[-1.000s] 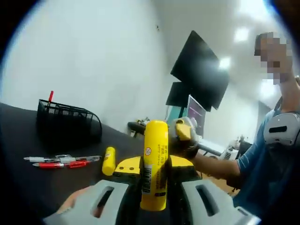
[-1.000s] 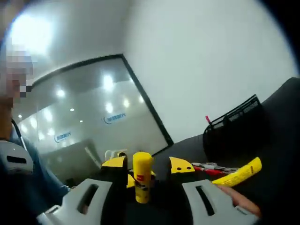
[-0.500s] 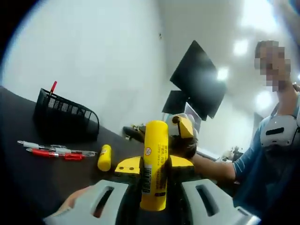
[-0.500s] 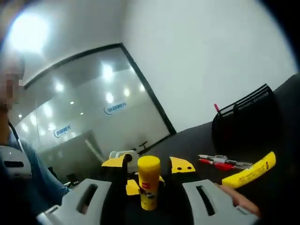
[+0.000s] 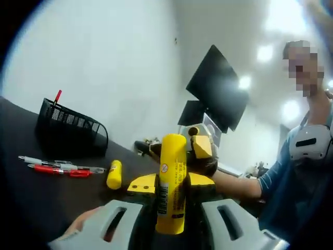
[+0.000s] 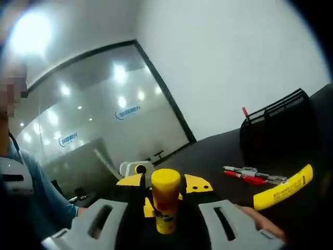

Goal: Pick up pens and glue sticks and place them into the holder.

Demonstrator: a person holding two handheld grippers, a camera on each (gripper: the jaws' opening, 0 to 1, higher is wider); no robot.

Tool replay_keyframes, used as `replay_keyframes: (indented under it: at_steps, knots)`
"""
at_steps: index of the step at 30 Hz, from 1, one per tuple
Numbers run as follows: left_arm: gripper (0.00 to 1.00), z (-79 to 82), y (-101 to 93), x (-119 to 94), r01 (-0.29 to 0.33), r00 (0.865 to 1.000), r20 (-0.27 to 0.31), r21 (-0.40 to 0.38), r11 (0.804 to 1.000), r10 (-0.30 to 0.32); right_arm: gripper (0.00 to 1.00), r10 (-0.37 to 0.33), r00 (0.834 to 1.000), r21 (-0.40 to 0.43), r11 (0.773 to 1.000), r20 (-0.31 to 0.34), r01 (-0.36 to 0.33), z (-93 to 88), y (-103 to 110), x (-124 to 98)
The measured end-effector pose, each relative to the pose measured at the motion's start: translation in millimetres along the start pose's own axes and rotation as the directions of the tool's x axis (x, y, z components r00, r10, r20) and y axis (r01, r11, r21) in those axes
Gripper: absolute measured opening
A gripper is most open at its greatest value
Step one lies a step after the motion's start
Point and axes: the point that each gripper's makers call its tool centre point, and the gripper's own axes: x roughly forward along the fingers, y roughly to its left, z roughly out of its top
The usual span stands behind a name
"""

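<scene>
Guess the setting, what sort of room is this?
Likely an office or lab: a dark wall-mounted monitor, a glass partition with a logo, and a black mesh desk holder on a black table.

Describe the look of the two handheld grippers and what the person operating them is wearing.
The left gripper and right gripper look alike: pale grey jaws with slotted cut-outs, black inner parts, and yellow tips with small dark dots. The person wears a blue short-sleeved shirt and a grey chest-mounted device.

Your holder (image 5: 73,133): black wire mesh. Glue stick (image 5: 172,182): glossy yellow plastic. Table (image 5: 31,198): matt black, lower left.
</scene>
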Motion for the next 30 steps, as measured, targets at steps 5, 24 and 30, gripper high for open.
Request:
replay_keyframes:
  at_steps: [5, 24, 30]
  knots:
    - [0.16, -0.2, 0.1, -0.6, 0.002, 1.000, -0.002, 0.007, 1.000, -0.002, 0.19, -0.014, 1.000, -0.012, 1.000, -0.008, 0.014, -1.6, -1.3, -0.1]
    - [0.40, 21.4, 17.9, -18.1, -0.158, 0.987, 0.017, 0.127, 0.979, 0.158, 0.18, -0.144, 0.990, -0.144, 0.979, -0.008, 0.141, 20.9, -6.7, -7.1]
    - [0.65, 26.8, 29.6, -34.3, -0.260, 0.965, 0.017, 0.204, 0.944, 0.262, 0.18, -0.178, 0.984, -0.193, 0.966, -0.004, 0.174, 31.6, -5.6, -16.6]
